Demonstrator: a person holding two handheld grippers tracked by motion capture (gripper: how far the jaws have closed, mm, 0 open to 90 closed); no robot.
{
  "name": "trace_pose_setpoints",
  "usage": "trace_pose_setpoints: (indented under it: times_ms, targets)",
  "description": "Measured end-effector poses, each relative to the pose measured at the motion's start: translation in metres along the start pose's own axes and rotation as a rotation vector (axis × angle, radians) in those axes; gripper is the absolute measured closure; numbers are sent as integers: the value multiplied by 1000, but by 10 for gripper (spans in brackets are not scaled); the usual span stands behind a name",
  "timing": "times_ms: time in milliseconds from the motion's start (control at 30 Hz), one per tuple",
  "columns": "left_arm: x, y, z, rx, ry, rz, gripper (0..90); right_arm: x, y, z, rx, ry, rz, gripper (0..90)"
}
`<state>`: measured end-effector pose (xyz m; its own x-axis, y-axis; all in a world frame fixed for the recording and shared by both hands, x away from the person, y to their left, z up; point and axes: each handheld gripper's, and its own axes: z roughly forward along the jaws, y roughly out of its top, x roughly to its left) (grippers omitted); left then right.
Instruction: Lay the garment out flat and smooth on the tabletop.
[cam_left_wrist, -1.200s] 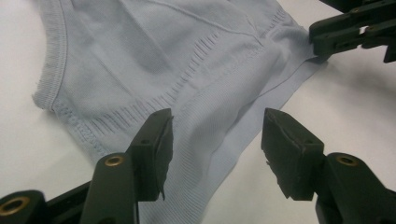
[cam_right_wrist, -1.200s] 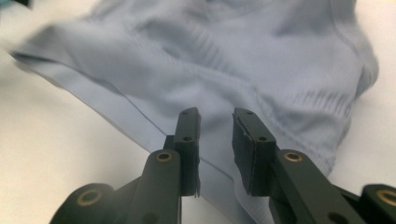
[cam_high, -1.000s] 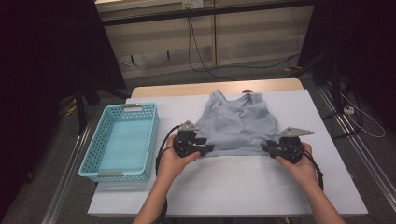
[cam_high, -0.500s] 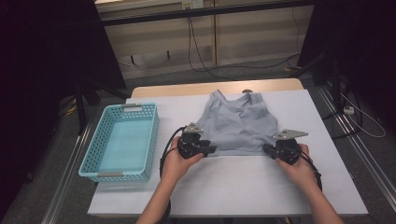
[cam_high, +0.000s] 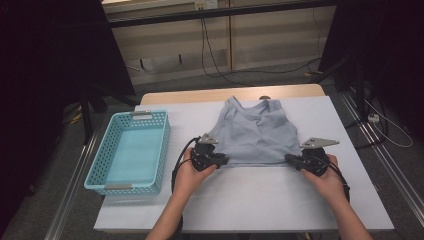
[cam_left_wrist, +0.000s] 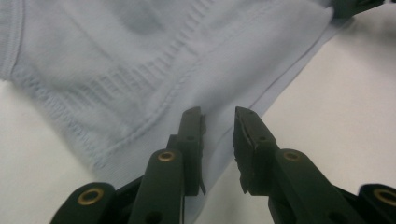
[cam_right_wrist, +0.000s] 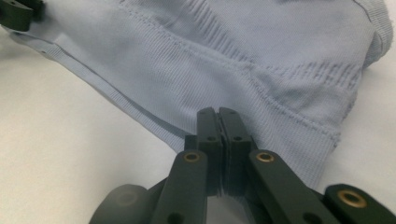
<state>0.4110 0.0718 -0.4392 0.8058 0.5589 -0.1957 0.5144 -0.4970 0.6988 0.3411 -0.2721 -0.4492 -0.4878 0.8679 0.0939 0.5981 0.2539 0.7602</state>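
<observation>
**Count of things on the table**

There is one light blue tank top (cam_high: 254, 135) and one turquoise basket (cam_high: 131, 150) on one white table (cam_high: 260, 200). There are two grippers: the left gripper (cam_high: 220, 160) and the right gripper (cam_high: 292, 159). Two hands hold them.

Bare white table (cam_high: 260, 200) lower centre, between the two forearms: open passage. Blue basket (cam_high: 129, 151) blocks the left side. Pale blue top (cam_high: 252, 134) covers the centre; bare strips flank it upper left and upper right.
</observation>
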Motion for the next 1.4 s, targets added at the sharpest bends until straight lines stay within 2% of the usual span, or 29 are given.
trace_pose_setpoints:
  times_ms: [133,200,267,467,600,800,867,933,1067,1233,1333,1400]
  targets:
    - [1,-2,3,13,20,3,749,-2,0,-1,0,8,3,890]
    - [2,-4,5,20,17,7,749,-3,0,1,9,11,4,889]
    - [1,-5,7,32,22,10,759,-1,-2,6,45,14,-14,887]
    - [0,-5,9,39,35,22,804,1,-3,4,39,-2,-21,887]
    - [-1,-4,10,50,13,17,879,0,-3,0,17,-10,-8,887]
    - [-3,0,11,87,16,39,900,5,-5,4,34,-20,-36,886]
    - [-3,1,10,94,3,17,900,5,-4,2,29,-20,-29,887]
    - [-3,2,8,101,-7,17,900,4,-5,-1,19,-15,-27,886]
    - [-3,3,3,102,-12,13,900,4,-5,-2,6,2,-19,882]
    - [2,0,0,107,9,11,900,8,-5,2,20,1,-43,874]
    - [4,0,-1,82,27,10,900,12,-4,5,22,2,-67,877]
    - [6,0,-1,69,31,3,900,14,-3,6,17,-4,-66,886]
